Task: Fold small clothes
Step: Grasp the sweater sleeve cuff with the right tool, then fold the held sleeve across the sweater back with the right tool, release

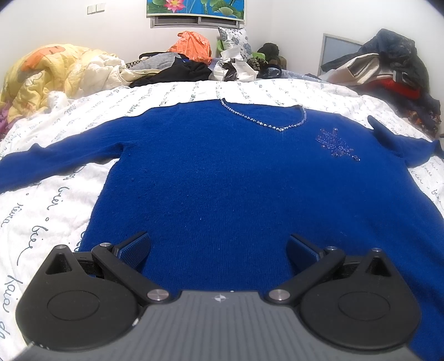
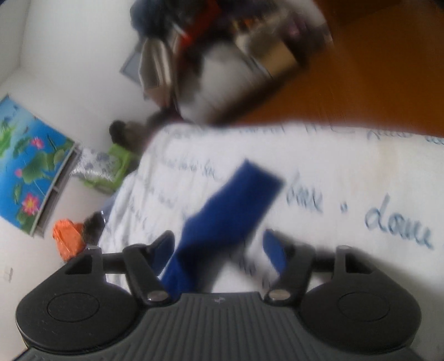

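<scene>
Bedspread point(image 1: 194, 91) bears a flat blue sweater point(image 1: 236, 180); both tools gape.

I am seeing a deep royal blue sweater point(image 1: 222, 177) ahead of the left gripper point(image 1: 219, 250), its neckline edged with a line of silvery beads point(image 1: 263, 120) and a sparkling silver motif point(image 1: 335, 144). The bedspread point(image 1: 55, 200) is showing white with dark cursive writing. The gripper's pads point(image 1: 133, 250) are looking blue on black arms. Far ahead, an orange bag point(image 1: 191, 45) and a yellow quilt point(image 1: 47, 75) are showing, under a blue picture point(image 1: 194, 7) with pink lotus flowers.
</scene>
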Action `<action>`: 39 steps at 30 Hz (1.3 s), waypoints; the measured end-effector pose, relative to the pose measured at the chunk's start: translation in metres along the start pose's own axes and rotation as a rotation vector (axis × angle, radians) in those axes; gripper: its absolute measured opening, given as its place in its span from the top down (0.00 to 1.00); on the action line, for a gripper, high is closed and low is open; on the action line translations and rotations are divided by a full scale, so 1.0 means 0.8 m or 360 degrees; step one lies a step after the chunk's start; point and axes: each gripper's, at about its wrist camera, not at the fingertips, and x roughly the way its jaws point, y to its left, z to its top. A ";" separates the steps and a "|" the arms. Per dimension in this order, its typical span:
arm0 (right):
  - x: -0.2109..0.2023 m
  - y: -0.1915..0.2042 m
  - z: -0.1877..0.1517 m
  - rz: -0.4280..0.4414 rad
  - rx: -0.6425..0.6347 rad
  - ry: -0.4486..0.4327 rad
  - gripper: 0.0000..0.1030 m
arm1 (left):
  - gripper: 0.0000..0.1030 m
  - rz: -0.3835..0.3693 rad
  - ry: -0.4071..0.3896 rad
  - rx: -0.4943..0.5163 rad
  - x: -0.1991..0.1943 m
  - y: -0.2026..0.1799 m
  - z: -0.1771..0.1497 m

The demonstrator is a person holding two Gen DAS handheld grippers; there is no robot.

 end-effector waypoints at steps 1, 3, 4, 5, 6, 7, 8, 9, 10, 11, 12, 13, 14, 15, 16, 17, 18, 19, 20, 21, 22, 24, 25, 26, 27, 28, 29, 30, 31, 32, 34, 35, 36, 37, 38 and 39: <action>0.004 0.001 0.000 0.0017 0.0023 0.0000 0.33 | 0.00 0.0000 0.0000 0.0000 0.000 0.000 0.000; 0.012 0.000 0.006 0.0016 0.0045 -0.0009 0.41 | 0.00 -0.0001 0.0000 -0.0001 0.000 0.000 0.000; 0.015 -0.001 0.009 0.0003 0.0053 -0.0013 0.52 | 0.00 -0.0001 0.0000 -0.0001 0.000 0.000 0.000; 0.018 -0.002 0.010 -0.0010 0.0064 -0.0025 0.62 | 0.00 -0.0001 0.0000 -0.0001 0.000 0.000 0.000; 0.017 -0.007 0.012 -0.0025 0.0071 -0.0034 0.70 | 0.00 -0.0001 0.0000 -0.0001 0.000 0.000 0.000; 0.024 -0.010 0.016 -0.0047 0.0073 -0.0036 0.83 | 0.00 -0.0001 0.0000 -0.0002 0.000 0.000 0.000; 0.026 -0.014 0.017 -0.0062 0.0082 -0.0052 0.91 | 0.00 -0.0001 0.0000 -0.0001 0.000 0.000 0.000; 0.026 -0.018 0.018 -0.0067 0.0099 -0.0067 0.93 | 0.00 -0.0001 0.0000 -0.0001 0.000 0.000 0.000; 0.025 -0.021 0.018 -0.0068 0.0111 -0.0077 0.96 | 0.00 -0.0001 0.0000 -0.0002 0.000 0.000 0.000; 0.025 -0.021 0.019 -0.0077 0.0105 -0.0094 0.96 | 0.00 -0.0002 -0.0001 -0.0003 0.000 0.000 0.000; 0.024 -0.017 0.018 -0.0101 0.0084 -0.0111 0.96 | 0.00 -0.0003 -0.0001 -0.0004 0.000 0.000 0.000; 0.021 -0.010 0.016 -0.0113 0.0049 -0.0138 0.96 | 0.00 -0.0006 -0.0002 -0.0008 0.000 0.000 0.001; 0.017 0.000 0.013 -0.0095 0.0008 -0.0169 0.96 | 0.00 -0.0008 -0.0003 -0.0012 0.001 0.001 0.001; 0.010 0.014 0.008 -0.0060 -0.0040 -0.0196 0.96 | 0.00 -0.0011 -0.0005 -0.0016 0.001 0.001 0.001; 0.003 0.035 -0.001 -0.0003 -0.0118 -0.0201 0.96 | 0.00 -0.0014 -0.0006 -0.0022 0.001 0.002 0.001; -0.006 0.059 -0.013 0.0062 -0.0211 -0.0192 0.96 | 0.00 -0.0016 -0.0008 -0.0027 0.001 0.002 0.001; -0.016 0.088 -0.032 0.0156 -0.0318 -0.0176 0.96 | 0.00 -0.0018 -0.0010 -0.0032 0.001 0.003 0.001; -0.027 0.119 -0.056 0.0268 -0.0424 -0.0141 0.96 | 0.00 -0.0020 -0.0010 -0.0035 0.001 0.003 0.001; -0.040 0.152 -0.088 0.0404 -0.0533 -0.0094 0.96 | 0.00 -0.0020 -0.0011 -0.0036 0.001 0.003 0.002; -0.053 0.185 -0.125 0.0548 -0.0640 -0.0031 0.96 | 0.00 -0.0020 -0.0010 -0.0035 0.001 0.003 0.001; -0.065 0.216 -0.166 0.0679 -0.0762 0.0039 0.96 | 0.00 -0.0020 -0.0010 -0.0035 0.001 0.003 0.001; -0.086 0.271 -0.264 0.0856 -0.1062 0.0169 0.96 | 0.00 -0.0019 -0.0010 -0.0034 0.001 0.003 0.001; -0.091 0.289 -0.315 0.0894 -0.1217 0.0248 0.86 | 0.00 -0.0019 -0.0010 -0.0032 0.001 0.003 0.001; -0.089 0.301 -0.363 0.0899 -0.1369 0.0369 0.71 | 0.00 -0.0019 -0.0009 -0.0031 0.001 0.003 0.001; -0.084 0.305 -0.405 0.0855 -0.1472 0.0478 0.41 | 0.00 -0.0019 -0.0009 -0.0029 0.001 0.003 0.001; -0.082 0.299 -0.434 0.0817 -0.1510 0.0533 0.30 | 0.00 -0.0018 -0.0008 -0.0026 0.000 0.003 0.001; -0.081 0.287 -0.452 0.0805 -0.1491 0.0562 0.31 | 0.00 -0.0018 -0.0008 -0.0025 0.000 0.003 0.001; -0.083 0.275 -0.461 0.0804 -0.1461 0.0589 0.31 | 0.00 -0.0020 -0.0009 -0.0026 0.000 0.003 0.001; -0.086 0.264 -0.461 0.0794 -0.1445 0.0591 0.31 | 0.00 -0.0023 -0.0010 -0.0028 -0.001 0.004 0.001; -0.094 0.252 -0.459 0.0783 -0.1435 0.0553 0.31 | 0.00 -0.0025 -0.0011 -0.0029 -0.001 0.004 0.001; -0.106 0.233 -0.441 0.0740 -0.1429 0.0456 0.31 | 0.00 -0.0039 0.0004 0.0000 -0.002 0.002 0.004; -0.114 0.220 -0.434 0.0706 -0.1414 0.0413 0.31 | 0.00 -0.0078 0.0018 0.0024 -0.001 0.000 0.010; -0.117 0.208 -0.426 0.0675 -0.1395 0.0380 0.31 | 0.00 -0.0155 0.0030 0.0028 0.000 -0.002 0.024; -0.116 0.196 -0.422 0.0635 -0.1386 0.0357 0.31 | 0.00 -0.0210 0.0035 0.0007 0.003 -0.003 0.038; -0.114 0.181 -0.422 0.0589 -0.1352 0.0348 0.29 | 0.00 -0.0278 0.0047 -0.0051 0.008 -0.004 0.061; -0.110 0.172 -0.416 0.0550 -0.1268 0.0390 0.29 | 0.00 -0.0327 0.0074 -0.0109 0.017 -0.004 0.080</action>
